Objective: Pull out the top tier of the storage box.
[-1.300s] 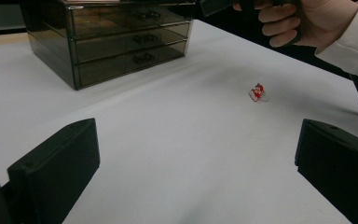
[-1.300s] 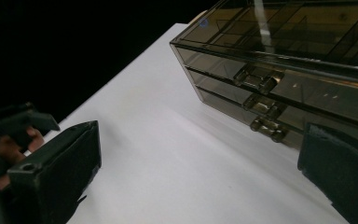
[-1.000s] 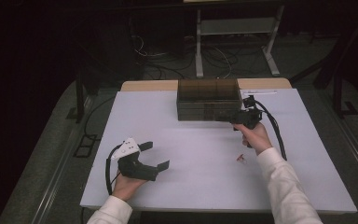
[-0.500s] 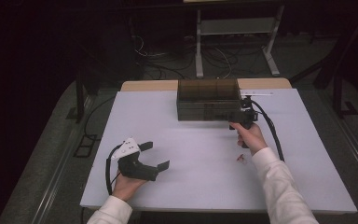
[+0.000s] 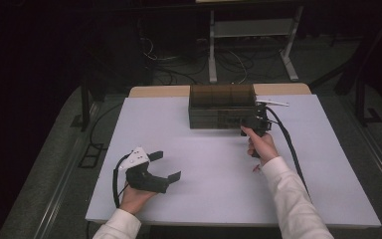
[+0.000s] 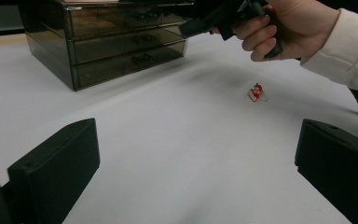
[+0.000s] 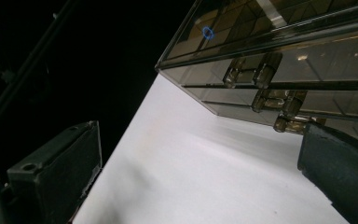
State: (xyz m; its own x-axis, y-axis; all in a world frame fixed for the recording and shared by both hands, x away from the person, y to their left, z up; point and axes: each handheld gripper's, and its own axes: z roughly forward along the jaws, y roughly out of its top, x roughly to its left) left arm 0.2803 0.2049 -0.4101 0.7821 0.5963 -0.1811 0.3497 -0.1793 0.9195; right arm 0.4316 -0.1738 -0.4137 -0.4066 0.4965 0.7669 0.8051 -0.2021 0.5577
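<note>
The right hand-held gripper (image 5: 252, 123), jaws wide, sits at the drawer box's (image 5: 221, 106) front-right corner; the left hand-held gripper (image 5: 166, 167), also wide, faces bare table (image 5: 204, 164).

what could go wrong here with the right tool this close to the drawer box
1. The right tool is open at the front of the smoky transparent three-drawer box; the small clear drawer handles sit close together, so its jaws may catch the wrong one.
2. The light-looking box may slide on the white table if pulled.
3. The small red-and-white item lies near the person's sleeve and may get swept.
</note>
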